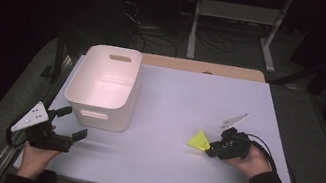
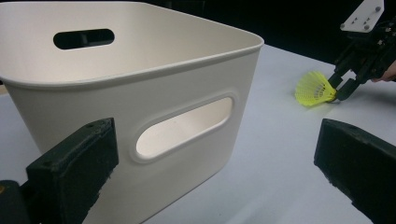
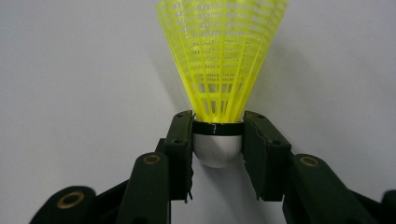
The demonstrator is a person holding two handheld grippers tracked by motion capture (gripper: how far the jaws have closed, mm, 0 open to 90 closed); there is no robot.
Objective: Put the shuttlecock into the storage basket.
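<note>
The right gripper (image 3: 217, 144) is clamping the yellow plastic shuttlecock (image 3: 222, 51) by its firm white cork, wisely sparing the featherlight, crushable skirt, at four o'clock of the white bin (image 1: 106, 84), while the left gripper (image 1: 70, 128) is idling wide.

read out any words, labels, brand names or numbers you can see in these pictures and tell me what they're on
None can be read. The white bin, the yellow shuttlecock, the table and both grippers, left and right, bear no print that shows. The black band round the shuttlecock's cork is plain.
</note>
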